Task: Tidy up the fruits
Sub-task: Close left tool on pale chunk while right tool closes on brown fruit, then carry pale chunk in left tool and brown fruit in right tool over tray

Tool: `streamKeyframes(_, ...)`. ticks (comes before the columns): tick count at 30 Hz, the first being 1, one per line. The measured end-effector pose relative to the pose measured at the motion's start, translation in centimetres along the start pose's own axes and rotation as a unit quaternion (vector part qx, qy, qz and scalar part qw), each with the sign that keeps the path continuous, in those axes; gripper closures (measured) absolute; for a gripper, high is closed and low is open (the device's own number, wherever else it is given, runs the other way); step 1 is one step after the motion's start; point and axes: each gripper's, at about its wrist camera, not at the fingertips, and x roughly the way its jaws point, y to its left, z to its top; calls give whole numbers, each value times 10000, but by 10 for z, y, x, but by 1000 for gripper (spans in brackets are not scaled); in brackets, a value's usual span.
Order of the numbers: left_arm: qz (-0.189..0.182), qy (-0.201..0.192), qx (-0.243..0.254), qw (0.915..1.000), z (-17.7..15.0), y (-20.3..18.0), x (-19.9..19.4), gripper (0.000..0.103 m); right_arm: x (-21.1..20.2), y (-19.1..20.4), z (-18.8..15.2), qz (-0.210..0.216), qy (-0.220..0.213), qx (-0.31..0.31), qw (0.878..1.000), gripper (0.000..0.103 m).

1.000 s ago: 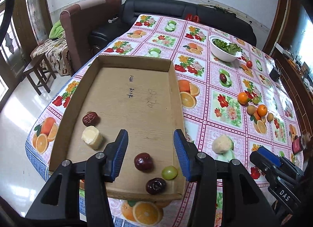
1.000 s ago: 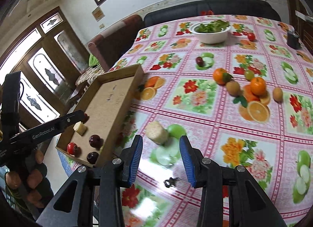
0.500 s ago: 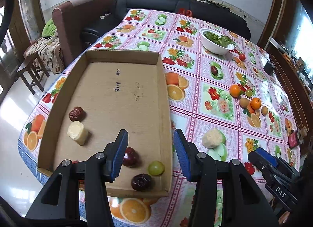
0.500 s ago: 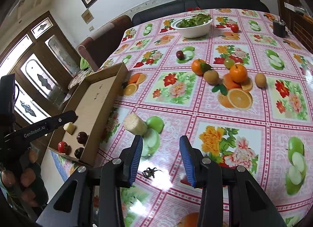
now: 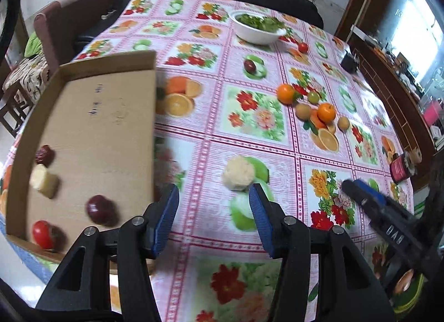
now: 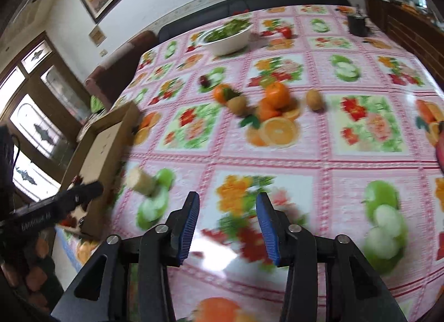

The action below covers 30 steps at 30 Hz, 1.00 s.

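left wrist: above table edge (image 5: pixel 194 238), facing forward — right wrist: likewise — shared: cardboard tray (image 5: pixel 97 127)

A cardboard tray (image 5: pixel 91 127) is sitting at the table's near left, holding a wrinkled red date (image 5: pixel 44 154), a pale yellow chunk (image 5: pixel 43 182), a dark plum (image 5: pixel 99 209) and a red tomato (image 5: pixel 41 234). A pale peeled piece (image 5: pixel 239 172) is lying right of it. Farther right, two oranges (image 5: pixel 285 93) and brownish fruits (image 5: pixel 303 111) are clustering.

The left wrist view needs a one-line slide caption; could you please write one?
Open left gripper nears a pale peeled fruit on the tablecloth, beside the cardboard tray.
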Motion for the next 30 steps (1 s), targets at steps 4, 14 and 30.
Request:
streamKeyframes(4, -90, 179, 38, 9998, 2, -11, 16, 52, -3, -27, 12, -321, -166, 182, 9992, 58)
streamKeyframes(14, 30, 391, 257, 9989, 8, -28, 47, 52, 30, -66, 65, -790, -258, 303, 9961, 56)
streamKeyframes(30, -360, 248, 232, 9988, 4, -22, 47, 77, 52, -55, 75, -1115, -359, -242, 9928, 77)
